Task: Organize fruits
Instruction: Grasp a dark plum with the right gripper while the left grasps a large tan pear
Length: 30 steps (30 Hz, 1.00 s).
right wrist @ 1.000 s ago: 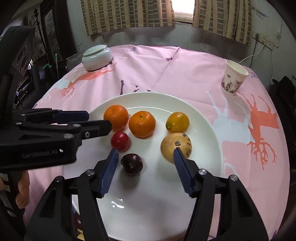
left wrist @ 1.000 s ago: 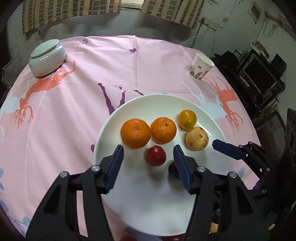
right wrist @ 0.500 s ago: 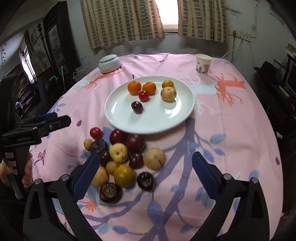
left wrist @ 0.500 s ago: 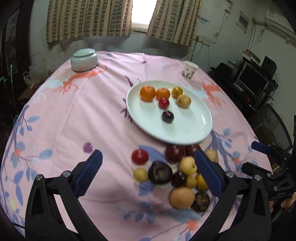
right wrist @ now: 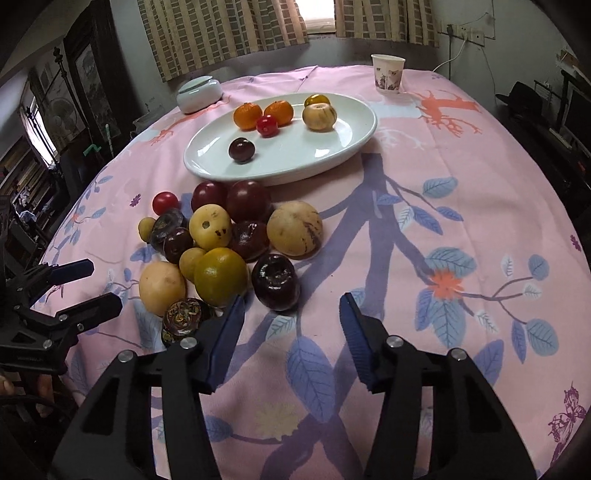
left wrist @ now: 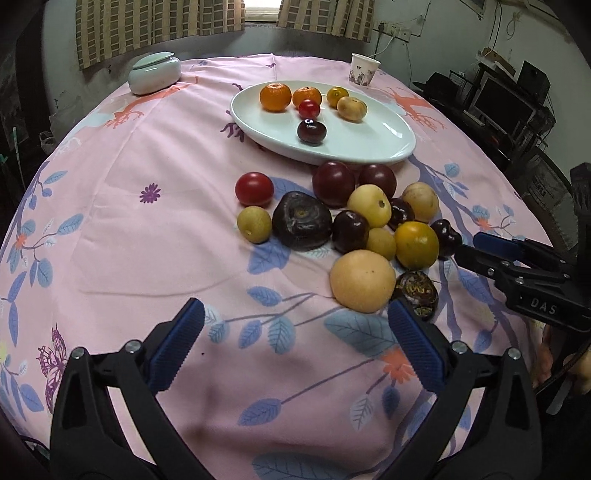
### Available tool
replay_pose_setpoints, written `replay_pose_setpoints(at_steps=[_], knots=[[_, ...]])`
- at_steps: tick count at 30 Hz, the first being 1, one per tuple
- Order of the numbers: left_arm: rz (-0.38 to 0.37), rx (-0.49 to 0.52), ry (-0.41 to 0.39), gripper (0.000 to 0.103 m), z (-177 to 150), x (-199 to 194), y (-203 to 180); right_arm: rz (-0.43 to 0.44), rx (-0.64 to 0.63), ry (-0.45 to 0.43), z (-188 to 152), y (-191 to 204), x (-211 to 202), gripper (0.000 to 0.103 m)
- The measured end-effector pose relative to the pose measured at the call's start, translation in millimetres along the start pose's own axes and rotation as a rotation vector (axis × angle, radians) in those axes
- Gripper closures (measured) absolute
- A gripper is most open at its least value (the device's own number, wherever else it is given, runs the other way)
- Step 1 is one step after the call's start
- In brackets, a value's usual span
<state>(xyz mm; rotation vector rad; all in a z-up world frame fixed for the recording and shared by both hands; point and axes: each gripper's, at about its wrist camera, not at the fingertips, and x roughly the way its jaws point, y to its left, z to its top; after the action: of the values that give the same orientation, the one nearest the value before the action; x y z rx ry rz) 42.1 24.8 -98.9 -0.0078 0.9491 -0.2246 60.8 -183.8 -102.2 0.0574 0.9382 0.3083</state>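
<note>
Six fruits sit on the white plate [left wrist: 369,147], far ahead of both grippers. The left gripper [left wrist: 295,341] hangs released and empty; the right gripper [right wrist: 291,332], marked "DAS", is closing on nothing, the loose fruit pile [right wrist: 221,251] just ahead-left.

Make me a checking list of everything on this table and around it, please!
Surface: round table under a pink tablecloth printed with leaves and flowers.
Job's things: white plate holding six fruits, among them a dark plum; a pile of loose fruit lies on the cloth in front of the plate.
Clutter: lidded ceramic jar and paper cup at the far side.
Grippers: left gripper wide open, nothing between its jaws; right gripper jaws closing, nothing between them.
Cables: a white cord runs to a wall socket.
Surroundings: curtains at a window, monitor at the left view's right edge.
</note>
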Motion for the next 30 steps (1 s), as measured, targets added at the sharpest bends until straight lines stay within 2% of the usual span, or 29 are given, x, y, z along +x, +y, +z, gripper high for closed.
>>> replay_pose_setpoints(at_steps=[4,5,6,7,9,13,16,22,24,29,30], knots=[[0.002,0.002,0.016,0.002,0,4,0,-0.009,-0.021,0.01,7,2,14,0.056],[0.004,0.003,0.022,0.002,-1,6,-1,0.016,-0.019,0.018,9,2,18,0.06],[0.006,0.005,0.028,0.002,-1,9,-1,0.037,-0.023,0.016,11,3,20,0.07],[0.005,0.006,0.036,0.002,-1,11,-2,0.049,-0.032,0.021,13,6,22,0.073],[-0.001,0.009,0.047,0.002,0,15,-3,0.038,-0.044,0.032,15,10,20,0.073],[-0.008,0.017,0.065,0.002,-1,23,-8,0.092,-0.002,0.038,8,5,7,0.073],[-0.016,0.02,0.079,0.002,0,32,-13,0.084,0.005,0.025,1,5,-5,0.073],[0.031,0.056,0.048,0.003,6,42,-26,0.091,0.037,0.024,-5,0,-8,0.073],[0.017,0.058,0.033,0.009,7,40,-28,0.097,0.045,0.025,-5,-1,-7,0.073],[-0.037,0.08,0.005,0.056,6,34,-35,0.106,0.047,0.02,-6,2,-8,0.073],[-0.046,0.074,0.008,0.056,7,34,-33,0.107,0.049,0.018,-6,2,-9,0.073]])
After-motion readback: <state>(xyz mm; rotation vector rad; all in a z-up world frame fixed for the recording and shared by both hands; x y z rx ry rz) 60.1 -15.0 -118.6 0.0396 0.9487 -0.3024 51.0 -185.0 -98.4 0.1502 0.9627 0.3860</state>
